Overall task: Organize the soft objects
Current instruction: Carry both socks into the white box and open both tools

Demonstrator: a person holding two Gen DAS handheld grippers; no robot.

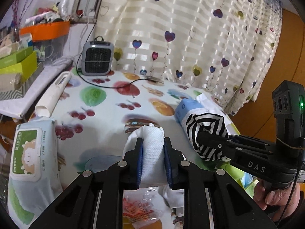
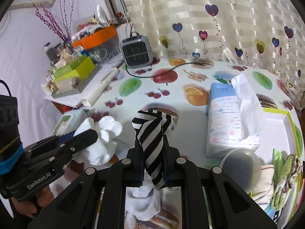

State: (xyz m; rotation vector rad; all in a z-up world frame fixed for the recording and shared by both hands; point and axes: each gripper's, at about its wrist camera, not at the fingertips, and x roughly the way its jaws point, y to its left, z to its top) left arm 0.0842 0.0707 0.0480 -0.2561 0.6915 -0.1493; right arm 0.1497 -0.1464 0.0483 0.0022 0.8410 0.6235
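My left gripper is shut on a bunched white cloth, which it holds above the fruit-print tablecloth. The right wrist view shows the same gripper at the left, the white cloth bulging past its tips. My right gripper is shut on a black-and-white striped cloth that stands up between its pads. From the left wrist view, that gripper and the striped cloth are at the right. More white fabric shows below the right gripper.
A wet-wipes pack lies at the left and a blue tissue pack at the right. Beside the tissues stands a green-edged white box with folded cloths, next to a grey round lid. A small heater with its cable stands at the back.
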